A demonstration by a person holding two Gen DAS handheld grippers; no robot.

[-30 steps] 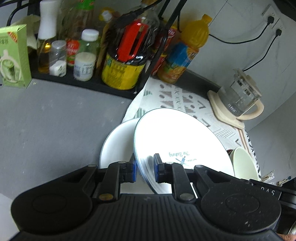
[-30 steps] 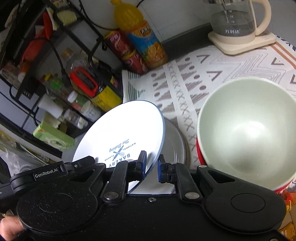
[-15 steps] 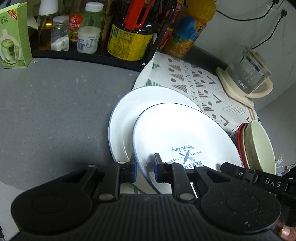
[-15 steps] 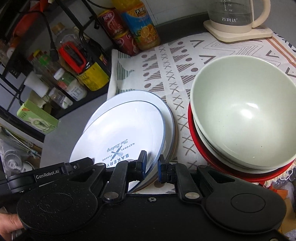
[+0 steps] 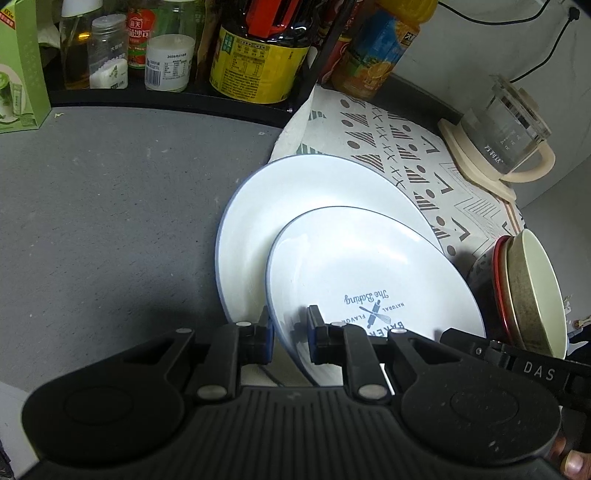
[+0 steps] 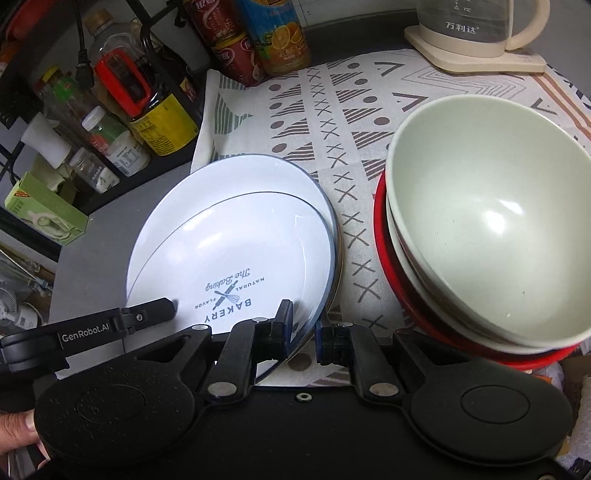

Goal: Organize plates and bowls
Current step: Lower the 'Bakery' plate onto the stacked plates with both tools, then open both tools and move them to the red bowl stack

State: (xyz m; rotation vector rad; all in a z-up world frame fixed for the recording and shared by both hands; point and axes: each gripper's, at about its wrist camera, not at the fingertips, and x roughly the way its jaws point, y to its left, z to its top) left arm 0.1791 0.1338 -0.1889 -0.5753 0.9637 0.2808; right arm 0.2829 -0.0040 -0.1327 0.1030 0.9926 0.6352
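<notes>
1. The left gripper (image 5: pixel 290 334) has its jaws clamped on the near left rim of the printed plate (image 5: pixel 373 280), the rim running between the two blue pads.
2. The right gripper (image 6: pixel 303 330) grips the same plate at its near right rim; that rim passes between its jaws, which are closed on it.
3. The printed plate (image 6: pixel 236 266), white with a thin blue edge and a "Bakery" print, lies over the near part of a larger white plate (image 5: pixel 295 195), tilted a little, its near edge raised in the jaws. Whether its far edge touches the plate beneath cannot be told.
4. The larger plate (image 6: pixel 236 177) sits where the patterned cloth (image 6: pixel 332 110) meets the bare grey surface (image 5: pixel 110 206), its left part over the grey, its right part over the cloth's left edge.
5. Just right of the plates, on the cloth, stands a stack of bowls: a pale green bowl (image 6: pixel 491 221) on top, nested in a white one, with a red bowl (image 6: pixel 384 236) lowest. In the left wrist view the stack (image 5: pixel 532 291) is seen edge-on beyond the printed plate's right rim.
6. At the cloth's far right corner stands a glass kettle (image 5: pixel 506 133) on a cream base.
7. Along the far edge of the surface a black rack (image 5: pixel 166 99) holds bottles and jars; an orange juice bottle (image 6: pixel 277 33) stands by the cloth's far left corner, and a green carton (image 5: pixel 18 74) at the far left.
8. A person's fingertip (image 5: pixel 570 461) shows at the lower right of the left wrist view.
</notes>
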